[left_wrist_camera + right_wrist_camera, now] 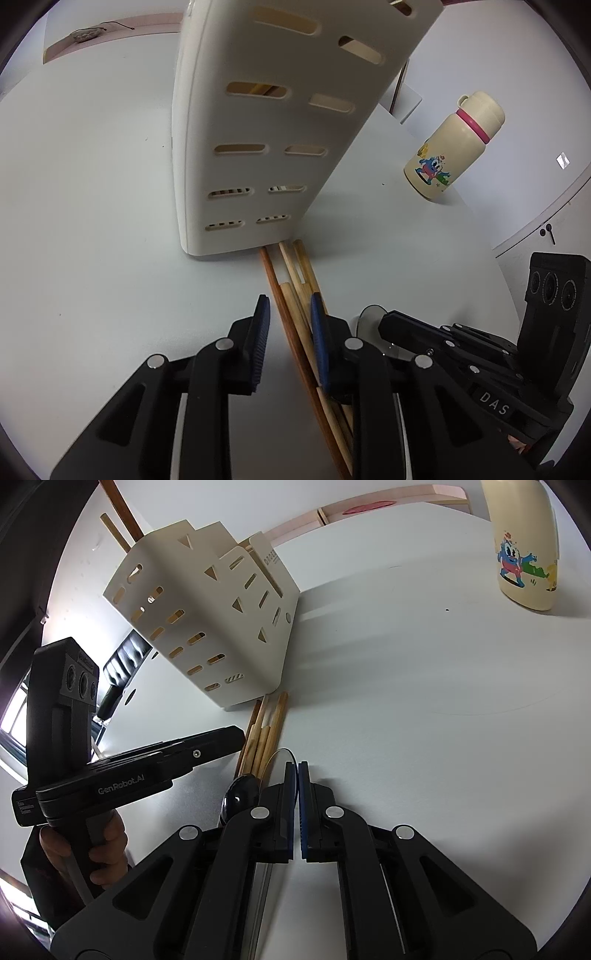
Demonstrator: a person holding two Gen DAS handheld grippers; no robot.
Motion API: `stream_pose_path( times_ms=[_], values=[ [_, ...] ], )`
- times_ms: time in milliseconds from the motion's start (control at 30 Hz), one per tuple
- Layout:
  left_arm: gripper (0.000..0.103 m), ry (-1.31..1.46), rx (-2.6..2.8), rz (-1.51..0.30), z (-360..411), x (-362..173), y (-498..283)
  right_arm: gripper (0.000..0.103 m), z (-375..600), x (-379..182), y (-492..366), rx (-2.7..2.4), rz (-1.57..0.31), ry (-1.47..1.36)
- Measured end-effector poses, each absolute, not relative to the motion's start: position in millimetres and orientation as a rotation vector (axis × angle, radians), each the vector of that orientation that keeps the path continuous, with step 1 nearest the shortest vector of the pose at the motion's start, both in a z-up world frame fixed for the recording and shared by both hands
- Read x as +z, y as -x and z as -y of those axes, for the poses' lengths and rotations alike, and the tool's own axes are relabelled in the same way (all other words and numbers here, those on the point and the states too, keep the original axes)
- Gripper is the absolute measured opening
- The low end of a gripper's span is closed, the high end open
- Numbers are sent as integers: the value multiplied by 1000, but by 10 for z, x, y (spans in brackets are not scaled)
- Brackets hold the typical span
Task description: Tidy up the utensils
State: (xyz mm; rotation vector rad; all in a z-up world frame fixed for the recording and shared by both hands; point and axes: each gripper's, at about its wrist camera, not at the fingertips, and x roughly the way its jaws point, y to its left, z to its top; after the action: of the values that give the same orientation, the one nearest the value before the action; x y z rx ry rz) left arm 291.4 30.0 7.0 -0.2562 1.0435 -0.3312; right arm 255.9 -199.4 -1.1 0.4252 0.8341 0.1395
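A cream slotted utensil holder (258, 129) (207, 627) stands on the white table, with two sticks (122, 517) poking out of its top. Several wooden chopsticks (291, 291) (267, 723) lie on the table with their ends at the holder's base. My left gripper (290, 314) (240, 738) is open astride them, and a gap shows beside its left pad. My right gripper (296, 771) (384, 319) is shut on a thin metal spoon (282, 756) (369, 315), bowl forward beside the chopsticks. A dark shiny spoon bowl (240, 794) lies just left of it.
A cream water bottle (454, 144) (524, 546) with a cartoon print stands at the right on the table (406, 701). A person's hand (107, 842) holds the left gripper's handle. A black chair (122, 661) sits past the table's left edge.
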Motion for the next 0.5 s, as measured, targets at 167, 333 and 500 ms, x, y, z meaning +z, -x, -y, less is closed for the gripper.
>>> stream_pose_path(
  times_ms=[167, 333, 500],
  values=[
    [22, 239, -324, -1051, -273, 51, -2929, 2, 2006, -7, -2548, 133, -831, -427],
    [22, 245, -308, -1013, -283, 113, -2907, 2, 2023, -7, -2541, 132, -830, -429],
    [14, 271, -349, -1013, -287, 124, -2914, 2, 2042, -7, -2538, 130, -830, -432]
  ],
)
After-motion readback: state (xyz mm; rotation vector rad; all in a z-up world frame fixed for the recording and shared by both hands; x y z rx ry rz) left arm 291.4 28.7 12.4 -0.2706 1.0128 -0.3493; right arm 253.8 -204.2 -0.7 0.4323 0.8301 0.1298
